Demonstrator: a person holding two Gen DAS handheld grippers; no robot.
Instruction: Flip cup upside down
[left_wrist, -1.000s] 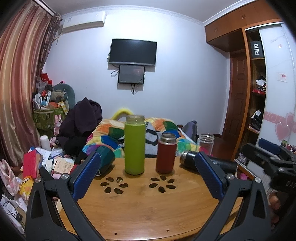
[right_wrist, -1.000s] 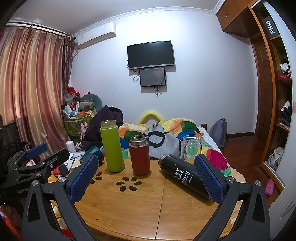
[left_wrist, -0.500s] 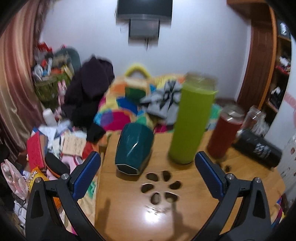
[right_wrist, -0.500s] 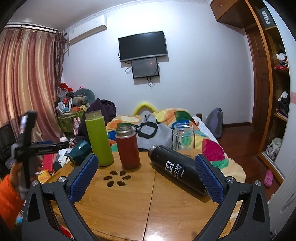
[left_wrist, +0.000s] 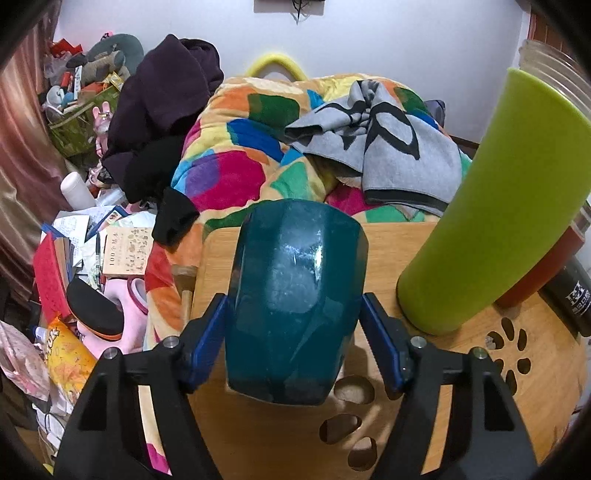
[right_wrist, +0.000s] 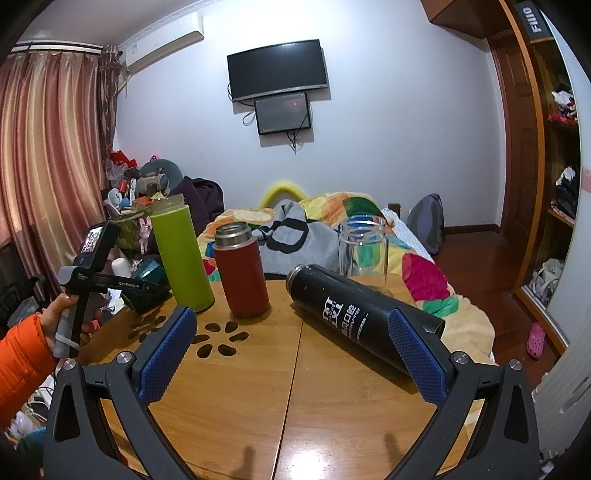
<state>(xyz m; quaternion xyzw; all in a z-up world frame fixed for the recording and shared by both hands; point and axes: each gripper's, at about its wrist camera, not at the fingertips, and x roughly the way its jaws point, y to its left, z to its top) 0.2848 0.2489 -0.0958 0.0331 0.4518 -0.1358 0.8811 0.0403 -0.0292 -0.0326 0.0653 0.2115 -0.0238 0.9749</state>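
Both left gripper (left_wrist: 295, 343) pads (left_wrist: 207, 343) flanking cup (left_wrist: 295, 295)

teal cup (left_wrist: 295, 295) | lime-green bottle (left_wrist: 495, 206) | dark red flask (right_wrist: 242, 275) | black bottle (right_wrist: 362, 317), white print | blue-padded claws | patchwork multicolour blanket (left_wrist: 236, 162)

White plaster walls (right_wrist: 388, 140) carry a black flat television (right_wrist: 277, 68) and a long white air conditioner (right_wrist: 164, 40) – pink striped curtains (right_wrist: 48, 155) hang left, a brown wooden wardrobe (right_wrist: 524, 155) stands right, above dark red wooden floor (right_wrist: 480, 254)
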